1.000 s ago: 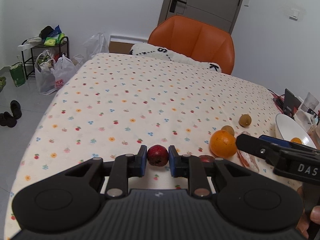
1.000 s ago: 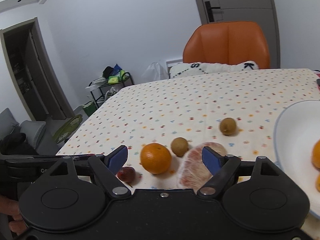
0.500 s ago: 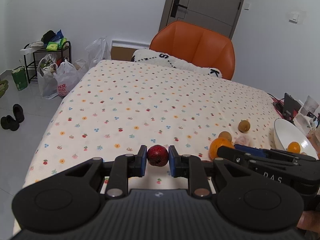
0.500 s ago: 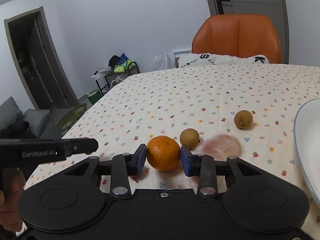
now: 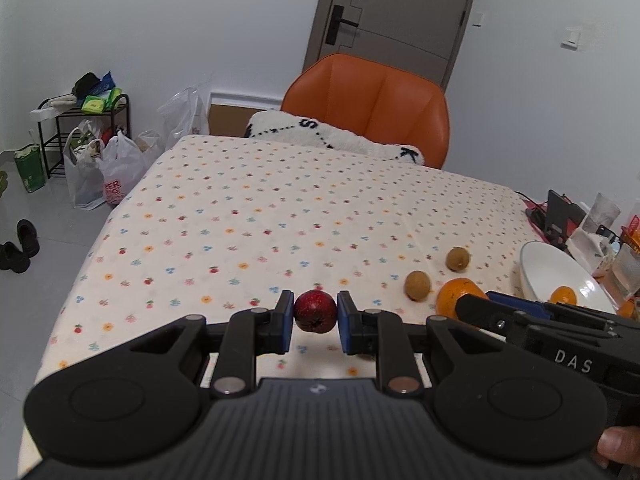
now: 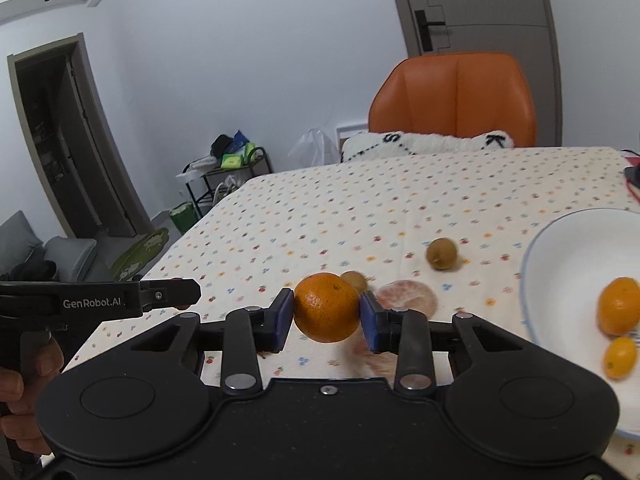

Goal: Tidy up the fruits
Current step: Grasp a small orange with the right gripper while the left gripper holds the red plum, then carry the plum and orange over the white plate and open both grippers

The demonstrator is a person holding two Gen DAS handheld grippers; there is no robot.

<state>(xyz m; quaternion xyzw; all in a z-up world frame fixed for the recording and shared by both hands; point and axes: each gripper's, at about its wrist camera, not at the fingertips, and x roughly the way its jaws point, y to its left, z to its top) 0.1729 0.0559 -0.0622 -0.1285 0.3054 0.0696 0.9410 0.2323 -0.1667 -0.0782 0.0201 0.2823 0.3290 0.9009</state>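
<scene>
My left gripper (image 5: 314, 322) is shut on a small dark red fruit (image 5: 315, 311), held above the dotted tablecloth (image 5: 280, 208). My right gripper (image 6: 326, 320) is shut on an orange (image 6: 327, 306), lifted off the cloth. In the right wrist view a peeled pinkish fruit (image 6: 407, 299) and two small brown fruits (image 6: 441, 254) (image 6: 354, 279) lie on the cloth behind the orange. The white bowl (image 6: 560, 264) at the right holds two orange fruits (image 6: 619, 305). The left wrist view shows the same bowl (image 5: 544, 266) at far right, past the right gripper's body.
An orange chair (image 5: 370, 108) with a white cushion (image 5: 332, 136) stands at the table's far side. Bags and a rack (image 5: 86, 148) stand on the floor at left. Boxes and a glass (image 5: 600, 220) crowd the table's right edge. A hand (image 6: 24, 384) holds the left gripper's handle.
The right gripper went from open to shut on the orange and has lifted it toward the bowl. The left gripper has risen with the red fruit still in it.
</scene>
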